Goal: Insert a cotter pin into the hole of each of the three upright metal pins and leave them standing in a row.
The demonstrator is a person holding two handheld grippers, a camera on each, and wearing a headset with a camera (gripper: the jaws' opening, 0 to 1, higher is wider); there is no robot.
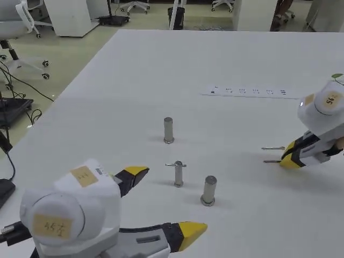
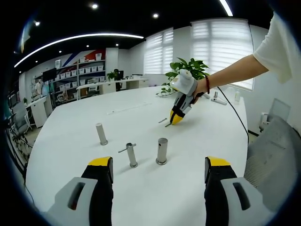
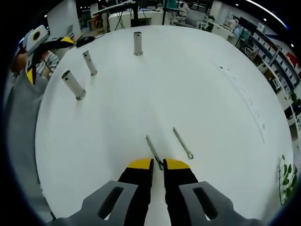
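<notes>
The right gripper [image 3: 158,164] is pinching its yellow-tipped jaws on a thin wire cotter pin [image 3: 153,147] lying flat on the white table [image 1: 226,64], well right of the middle metal pin [image 1: 178,177], while the left gripper [image 1: 167,200] is hovering wide open near that slim, already-pinned cylinder.

We see an office: wheeled swivel chairs [image 1: 24,21], shelves [image 2: 89,70] of storage bins, window blinds [image 2: 221,42], a potted plant [image 2: 190,66], a big white table [image 1: 215,64].
</notes>
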